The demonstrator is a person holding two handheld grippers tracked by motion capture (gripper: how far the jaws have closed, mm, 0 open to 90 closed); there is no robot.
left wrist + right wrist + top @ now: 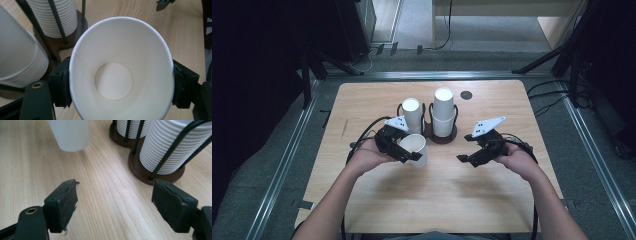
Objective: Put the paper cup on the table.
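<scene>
White paper cup (416, 146), tilted with its mouth toward the camera, sits clamped in the left gripper (408, 151); in the left gripper view we see the 2 jaws pressing the cup (117, 75) wall at 9 and 3 o'clock. We place the cup near the middle of the wooden table (437, 200), just at 7 o'clock from the dark holder (442, 136) carrying 2 stacks of cups (443, 112). At 3 o'clock from the cup we find the right gripper (468, 148), well apart from it; in the right gripper view its jaws stand wide apart over bare wood, nothing between them.
</scene>
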